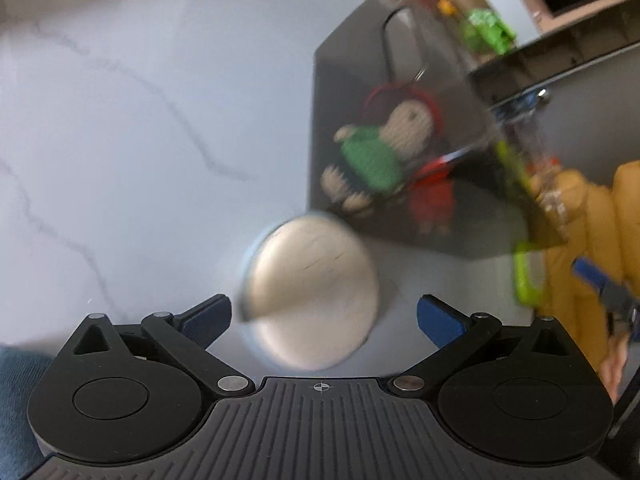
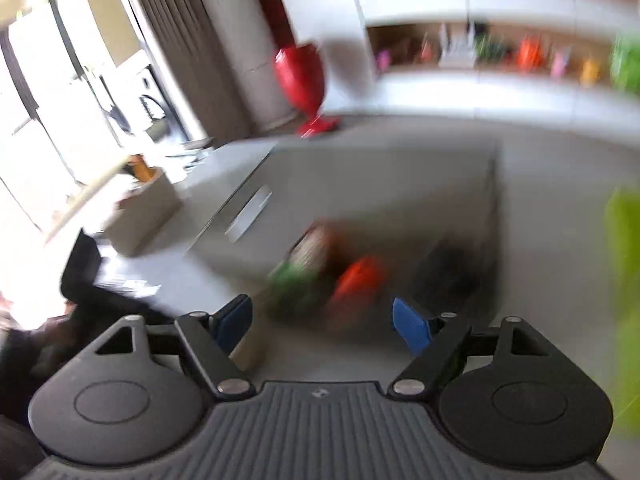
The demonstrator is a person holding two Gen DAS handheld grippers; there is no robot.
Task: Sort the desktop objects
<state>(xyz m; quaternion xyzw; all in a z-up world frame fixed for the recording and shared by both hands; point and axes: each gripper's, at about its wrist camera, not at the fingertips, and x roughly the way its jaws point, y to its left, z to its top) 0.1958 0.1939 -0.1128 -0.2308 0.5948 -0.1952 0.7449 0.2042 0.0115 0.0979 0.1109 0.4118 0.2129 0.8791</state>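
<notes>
Desktop objects are seen gathered in a dark grey tray (image 1: 400,80) on the white marbled table (image 1: 120,140): a knitted doll (image 1: 384,140) in a green dress with a red hood is lying in the tray, and a small red figure (image 1: 434,200) is just beside it. In the right wrist view the same doll (image 2: 304,264) and red figure (image 2: 360,280) are shown heavily blurred inside the tray (image 2: 360,184).

A round silvery-white disc (image 1: 316,296) is seen on the table just outside the near corner of the tray, in front of the left gripper (image 1: 324,318), whose blue pads (image 1: 438,318) are spread wide with nothing pressed between them. Whether the disc is touched cannot be told.

The right gripper (image 2: 322,326) is held over the near part of the tray, its blue fingertips (image 2: 410,328) apart and empty. A lime-green object (image 2: 624,280) is smeared along the right edge, and a red vase (image 2: 302,80) is standing beyond the tray.
</notes>
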